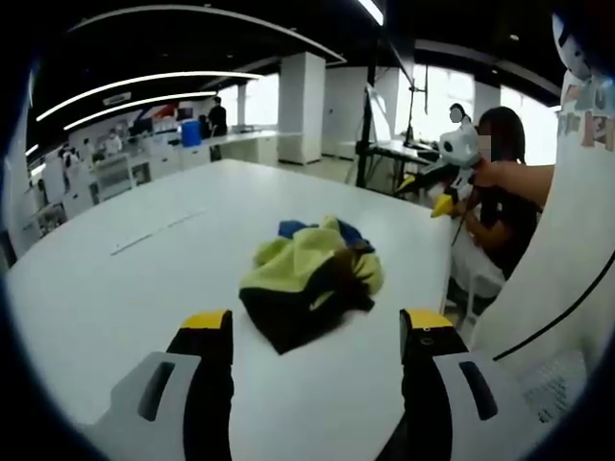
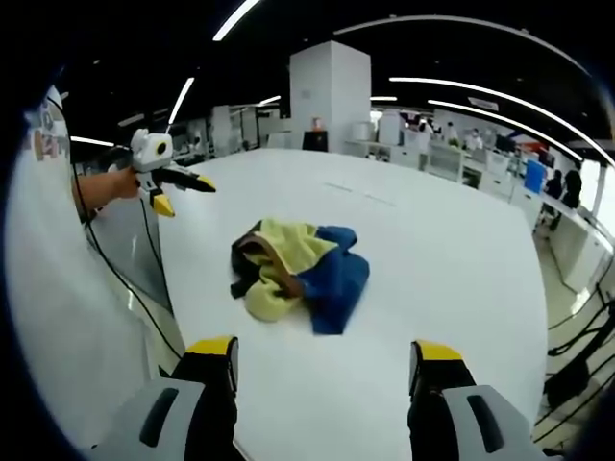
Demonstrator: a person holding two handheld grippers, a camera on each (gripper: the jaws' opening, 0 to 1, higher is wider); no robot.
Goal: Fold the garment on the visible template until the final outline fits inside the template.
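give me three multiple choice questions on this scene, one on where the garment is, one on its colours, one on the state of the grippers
1. Where is the garment?
A. on the white table
B. on a chair
C. on the floor

2. Which colours does it show?
A. red and white
B. yellow, blue and dark
C. all green

3. How do the left gripper and right gripper stand?
A. both shut on cloth
B. one holds cloth
C. both open, short of it

Answers: 1 A, it lies crumpled on the tabletop. 2 B, yellow and blue folds over a dark part. 3 C, jaws spread with bare table between.
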